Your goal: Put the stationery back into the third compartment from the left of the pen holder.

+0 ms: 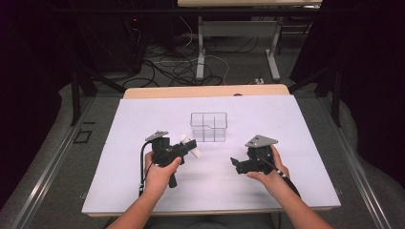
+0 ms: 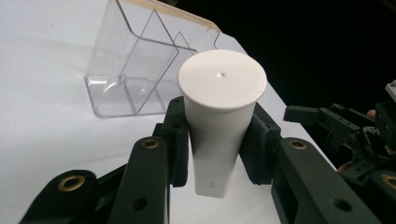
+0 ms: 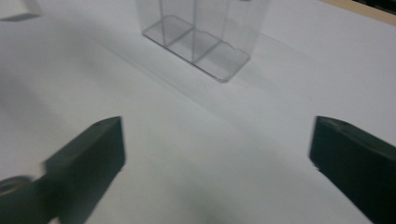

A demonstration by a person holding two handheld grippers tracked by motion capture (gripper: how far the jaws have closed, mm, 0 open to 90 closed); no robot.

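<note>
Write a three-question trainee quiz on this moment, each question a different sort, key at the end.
1. True or false: the left gripper is shut on the white tube.
2. How do the right gripper's jaws stand? A) wide apart with nothing between B) clamped on a lid C) inside the box
3. Fill in: the clear divided box stands on the white ____.

Key: 1 true. 2 A. 3 table.

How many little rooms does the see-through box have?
4. The clear plastic organizer has two compartments at the back and two in front. All look empty; the white bottle is in the left gripper.
</note>
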